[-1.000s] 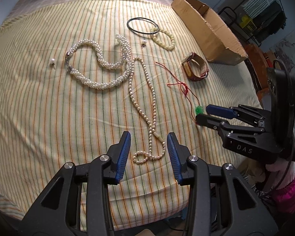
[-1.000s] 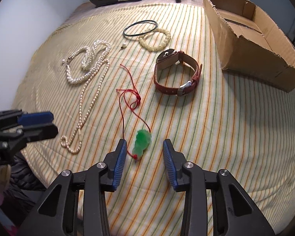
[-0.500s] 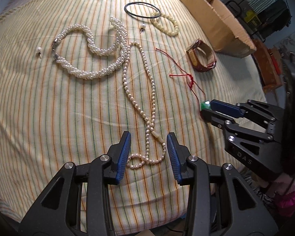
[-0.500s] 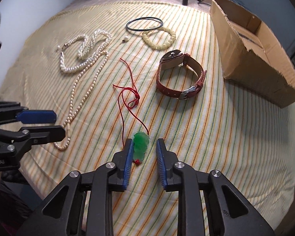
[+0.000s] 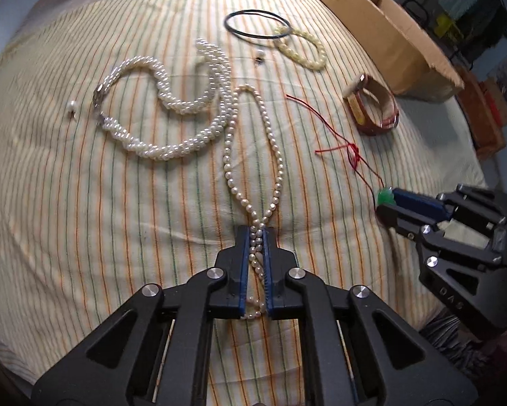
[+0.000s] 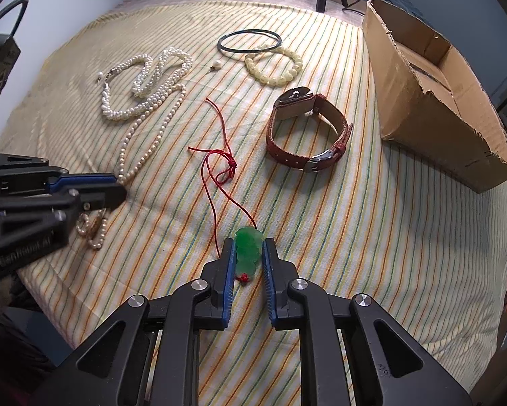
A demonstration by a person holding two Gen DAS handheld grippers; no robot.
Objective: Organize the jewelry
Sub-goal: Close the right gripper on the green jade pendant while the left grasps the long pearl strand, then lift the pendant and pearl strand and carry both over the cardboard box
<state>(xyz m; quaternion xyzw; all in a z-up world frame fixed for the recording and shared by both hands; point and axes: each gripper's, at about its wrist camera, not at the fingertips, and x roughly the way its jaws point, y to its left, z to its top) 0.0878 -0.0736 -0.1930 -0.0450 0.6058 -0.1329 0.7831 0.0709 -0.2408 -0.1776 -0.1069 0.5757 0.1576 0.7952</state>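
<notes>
My left gripper point(image 5: 256, 233) is shut on the near end of a thin pearl necklace point(image 5: 231, 155), whose two strands cross between the blue pads. The rest of the strand lies stretched over the striped cloth. My right gripper point(image 6: 248, 242) has its jaws closing on a green pendant point(image 6: 248, 247), and both pads touch its sides. A red cord point(image 6: 216, 169) runs from the pendant in loose loops across the cloth. In the left wrist view the right gripper point(image 5: 387, 199) shows at the right with the green pendant point(image 5: 384, 197) at its tip. Both grippers point steeply down.
A thick twisted pearl necklace point(image 5: 172, 149), a black ring point(image 5: 256, 25), a cream bead bracelet point(image 5: 304, 50), two single pearl studs point(image 5: 71, 105) and a watch with a brown strap point(image 6: 304, 135) lie on the striped cloth point(image 5: 67, 203). An open cardboard box point(image 6: 422, 101) stands at the right.
My left gripper has moved forward and down over the thin necklace's end and closed on it. The right jaws have narrowed from wide apart to touching the green pendant.
</notes>
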